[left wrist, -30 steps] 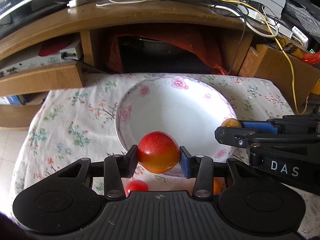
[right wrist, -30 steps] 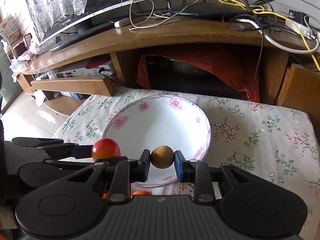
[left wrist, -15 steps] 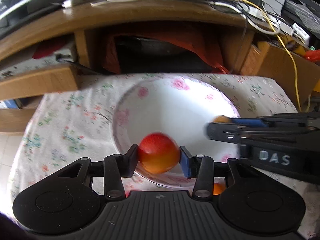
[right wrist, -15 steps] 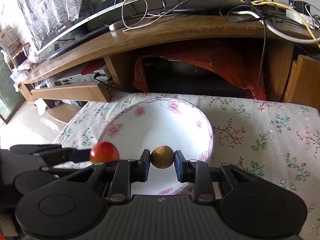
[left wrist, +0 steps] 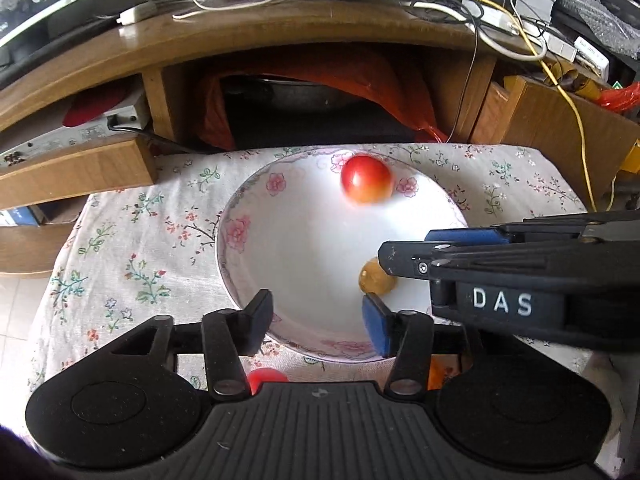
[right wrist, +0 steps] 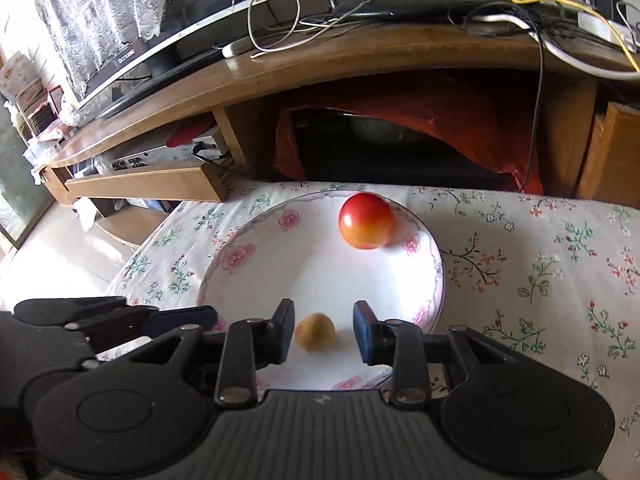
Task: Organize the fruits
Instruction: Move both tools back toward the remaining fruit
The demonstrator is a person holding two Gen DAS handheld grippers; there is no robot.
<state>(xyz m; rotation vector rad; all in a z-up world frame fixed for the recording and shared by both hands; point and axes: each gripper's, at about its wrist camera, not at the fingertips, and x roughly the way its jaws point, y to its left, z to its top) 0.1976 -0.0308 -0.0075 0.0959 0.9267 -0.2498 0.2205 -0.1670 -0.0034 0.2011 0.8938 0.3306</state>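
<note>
A white floral bowl [left wrist: 248, 248] [right wrist: 256, 248] sits on the flowered tablecloth. A red-orange fruit [left wrist: 366, 179] [right wrist: 366, 221] lies against the bowl's far inner wall, slightly blurred. A small yellow-brown fruit [left wrist: 374, 278] [right wrist: 315, 332] lies in the bowl's near part. My left gripper [left wrist: 318, 322] is open and empty over the bowl's near rim. My right gripper [right wrist: 323, 332] is open, its jaws on either side of the small fruit and apart from it; it also shows in the left wrist view [left wrist: 408, 246].
A small red fruit [left wrist: 266, 378] and an orange one [left wrist: 438, 376] peek out on the cloth below my left gripper. A wooden TV stand [right wrist: 360, 56] with cables stands behind the table. A wooden drawer front [right wrist: 148, 184] juts out at left.
Both grippers have opened. The red-orange fruit left the left gripper and moved to the bowl's far side. The small yellow-brown fruit dropped from the right gripper into the bowl.
</note>
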